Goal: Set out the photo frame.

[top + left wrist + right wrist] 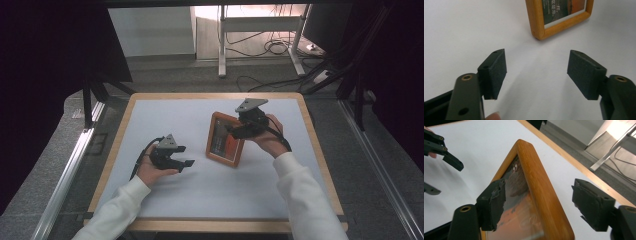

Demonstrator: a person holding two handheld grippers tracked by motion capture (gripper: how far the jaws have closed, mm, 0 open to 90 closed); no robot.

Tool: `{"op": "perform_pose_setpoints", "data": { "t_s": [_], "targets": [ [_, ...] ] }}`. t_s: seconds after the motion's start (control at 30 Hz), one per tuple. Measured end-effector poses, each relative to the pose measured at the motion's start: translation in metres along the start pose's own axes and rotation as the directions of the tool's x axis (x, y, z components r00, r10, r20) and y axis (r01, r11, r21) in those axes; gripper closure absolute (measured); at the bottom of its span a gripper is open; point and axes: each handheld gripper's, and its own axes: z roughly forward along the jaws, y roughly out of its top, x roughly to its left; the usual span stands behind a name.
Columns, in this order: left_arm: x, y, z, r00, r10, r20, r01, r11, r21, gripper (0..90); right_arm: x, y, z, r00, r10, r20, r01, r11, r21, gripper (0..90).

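Observation:
A wooden picture frame (224, 140) stands upright on the white table (200, 192), a little right of centre. My right gripper (235, 131) is at the frame's upper right edge, open. In the right gripper view its jaws straddle the frame's wooden edge (541, 192), the left pad (495, 200) close to the glass and the right pad (589, 205) well clear. My left gripper (186, 155) rests low over the table to the left of the frame, open and holding nothing. In the left gripper view, my left gripper (536, 72) points at the frame's lower corner (536, 27), a short way off.
The table has a light wooden rim (320, 150). Beyond its far edge are a desk's metal legs (221, 45) and loose cables (272, 47) on the floor. Metal rails (70, 165) run along both sides. The other hand's gripper (449, 157) shows at far left.

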Motion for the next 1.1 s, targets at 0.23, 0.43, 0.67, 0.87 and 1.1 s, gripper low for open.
{"op": "perform_pose_setpoints", "data": {
  "t_s": [0.23,0.43,0.67,0.87,1.1],
  "targets": [
    [0.005,0.011,0.008,0.9975,-0.059,-0.038,0.060,0.9980,0.020,65.7,0.007,-0.027,-0.037,0.9988,0.048,-0.006,-0.049,0.998,-0.041,25.6],
    [0.010,0.020,0.030,0.9971,-0.063,-0.042,0.067,0.9941,0.086,90.0,0.013,-0.065,-0.048,0.9954,0.095,-0.009,-0.095,0.995,-0.025,25.0],
    [0.013,0.026,0.047,0.9956,-0.090,-0.028,0.092,0.9912,0.095,90.0,0.020,-0.103,-0.050,0.9884,0.147,-0.037,-0.148,0.989,-0.012,24.6],
    [0.014,0.032,0.053,0.9942,-0.107,-0.017,0.108,0.9907,0.084,90.0,0.026,-0.122,-0.052,0.9857,0.164,-0.041,-0.164,0.986,0.000,24.6],
    [0.012,0.033,0.060,0.9955,-0.094,0.002,0.094,0.9908,0.098,90.0,0.028,-0.132,-0.055,0.9842,0.173,-0.039,-0.173,0.985,-0.001,24.4]
  ]
}}
